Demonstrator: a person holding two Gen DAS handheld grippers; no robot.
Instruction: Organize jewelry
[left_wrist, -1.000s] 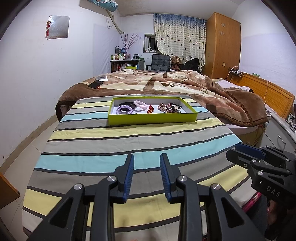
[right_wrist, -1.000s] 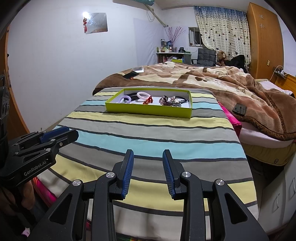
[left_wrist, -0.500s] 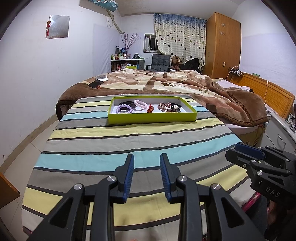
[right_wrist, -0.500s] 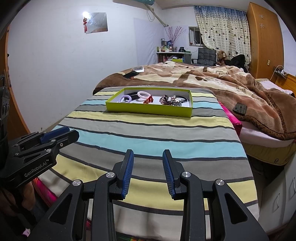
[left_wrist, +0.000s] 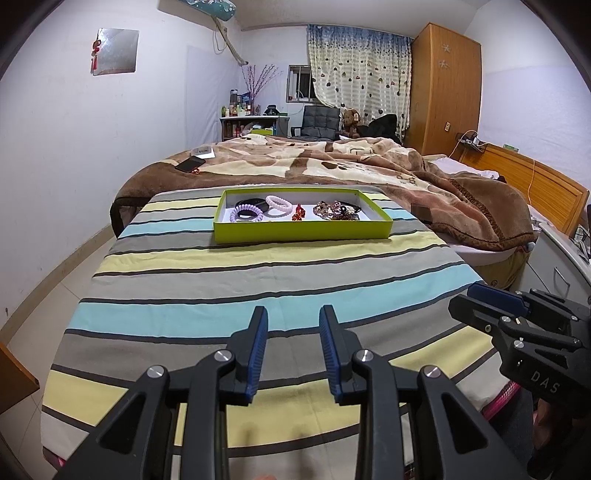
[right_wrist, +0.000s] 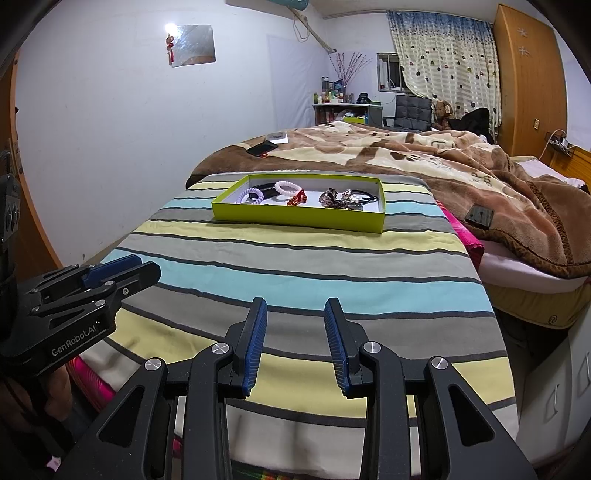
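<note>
A lime-green tray (left_wrist: 303, 231) (right_wrist: 299, 217) sits at the far end of a striped cloth. In it lie a purple coil bracelet (left_wrist: 246, 214) (right_wrist: 252, 195), a pink bead bracelet (left_wrist: 279, 201) (right_wrist: 287, 187), a black band (left_wrist: 248, 202), a small red piece (left_wrist: 297, 213) (right_wrist: 297, 199) and a tangle of beaded jewelry (left_wrist: 336, 211) (right_wrist: 341, 198). My left gripper (left_wrist: 293, 317) is open and empty above the cloth's near edge. My right gripper (right_wrist: 295, 308) is open and empty, also near the front, well short of the tray.
The striped cloth (left_wrist: 258, 280) covers a table. Behind it is a bed with a brown blanket (left_wrist: 332, 162) and a phone (left_wrist: 190, 163). A white cabinet (right_wrist: 554, 387) stands at the right. A dark square object (right_wrist: 479, 216) lies on the blanket.
Both views have shifted only slightly. The tray appears a touch farther and lower than one second ago. Both grippers stay open and empty.
</note>
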